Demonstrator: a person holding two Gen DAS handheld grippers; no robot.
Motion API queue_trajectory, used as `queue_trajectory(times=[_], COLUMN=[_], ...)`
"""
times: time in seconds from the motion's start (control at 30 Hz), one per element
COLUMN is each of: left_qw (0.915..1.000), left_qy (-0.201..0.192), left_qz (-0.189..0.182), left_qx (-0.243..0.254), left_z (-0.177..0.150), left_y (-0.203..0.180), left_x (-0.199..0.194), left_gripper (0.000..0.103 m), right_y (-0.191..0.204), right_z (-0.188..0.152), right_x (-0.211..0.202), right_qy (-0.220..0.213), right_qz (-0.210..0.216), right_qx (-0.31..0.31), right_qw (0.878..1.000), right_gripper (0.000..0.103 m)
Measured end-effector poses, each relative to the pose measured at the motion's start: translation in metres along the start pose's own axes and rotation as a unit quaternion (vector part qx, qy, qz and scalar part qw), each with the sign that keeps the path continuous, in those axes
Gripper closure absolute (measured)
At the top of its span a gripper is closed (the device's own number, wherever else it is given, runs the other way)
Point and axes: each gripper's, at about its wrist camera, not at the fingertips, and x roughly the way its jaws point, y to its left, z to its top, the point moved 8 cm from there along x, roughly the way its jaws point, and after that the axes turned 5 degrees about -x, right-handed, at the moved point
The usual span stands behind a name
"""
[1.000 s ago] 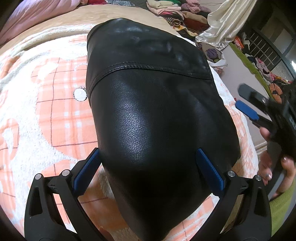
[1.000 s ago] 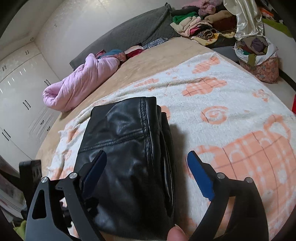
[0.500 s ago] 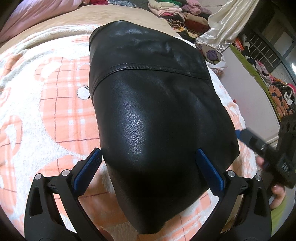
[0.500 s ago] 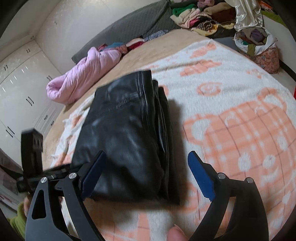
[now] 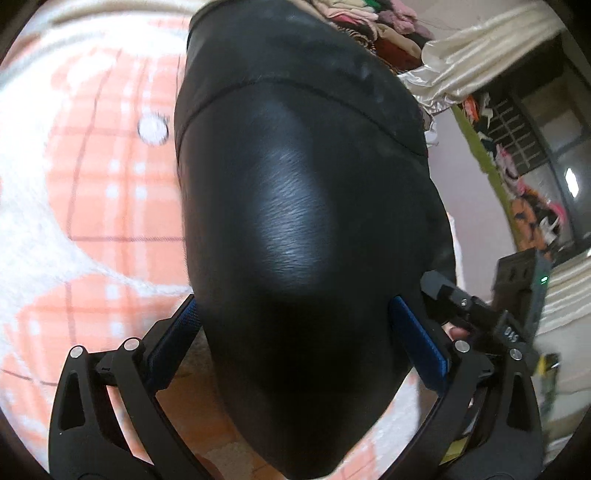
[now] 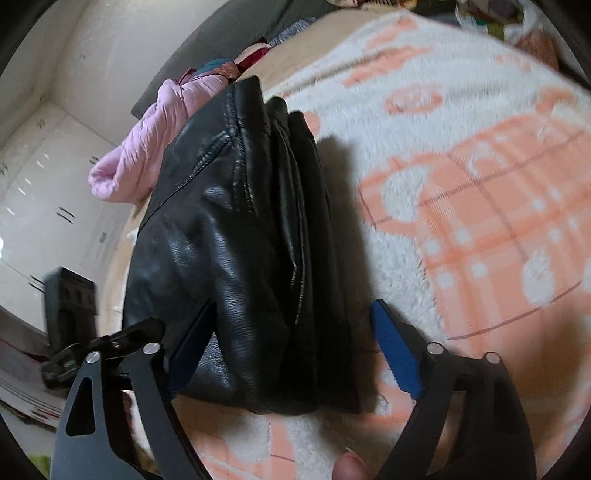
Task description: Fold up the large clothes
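A folded black leather jacket (image 5: 303, 229) lies on the orange-and-white blanket (image 5: 92, 206). My left gripper (image 5: 295, 328) is open, its blue-padded fingers (image 5: 417, 343) standing either side of the jacket's near end, just over it. My right gripper (image 6: 291, 339) is open too, its fingers straddling the near end of the jacket (image 6: 236, 240), where the stacked folded edges show on the right. The right gripper also shows in the left wrist view (image 5: 476, 306), low at the jacket's right edge. The left gripper's body shows in the right wrist view (image 6: 74, 295) beyond the jacket's left side.
The blanket (image 6: 480, 206) covers a bed. A pink quilted coat (image 6: 155, 147) lies at the far side. A pile of clothes (image 5: 373, 22) and a cream satin curtain (image 5: 476, 51) stand beyond the bed. White wardrobe doors (image 6: 44, 192) are on the left.
Both grippers have moved in low toward the jacket's near end. The right gripper has come close to the jacket's edge beside the left one. Both stay open.
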Motion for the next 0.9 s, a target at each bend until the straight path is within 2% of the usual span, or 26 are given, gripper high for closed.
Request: queue_trajectory(times=[0.1, 0.13, 0.2, 0.27, 0.33, 0.47, 0.9], left_qw=[0.9999, 0.9999, 1.0, 0.9998, 0.9994, 0.9977, 0.9942], left_qy=[0.007, 0.007, 0.008, 0.01, 0.014, 0.016, 0.023], left_qz=[-0.011, -0.011, -0.004, 0.007, 0.016, 0.028, 0.031], left_qx=[-0.009, -0.008, -0.001, 0.013, 0.028, 0.06, 0.1], left_z=[-0.001, -0.001, -0.001, -0.001, 0.0, -0.005, -0.024], left_y=[0.002, 0.002, -0.001, -0.004, -0.008, -0.008, 0.004], left_x=[0.004, 0.004, 0.006, 0.007, 0.006, 0.001, -0.016], left_gripper=[0.008, 0.008, 0.008, 0.008, 0.008, 0.01, 0.01], right_y=[0.002, 0.005, 0.007, 0.01, 0.015, 0.021, 0.027], right_z=[-0.002, -0.002, -0.003, -0.004, -0.006, -0.015, -0.047], right_x=[0.001, 0.001, 0.0, -0.001, -0.005, -0.01, -0.029], right_qy=[0.003, 0.002, -0.001, -0.003, -0.012, -0.024, -0.05], right_qz=[0.023, 0.025, 0.019, 0.023, 0.014, -0.004, -0.017], right_qx=[0.003, -0.002, -0.011, -0.011, -0.024, -0.021, -0.001], right_qw=[1.0, 1.0, 1.0, 1.0, 1.0, 0.999, 0.999], right_gripper=[0.038, 0.039, 0.041, 0.052, 0.057, 0.058, 0.06])
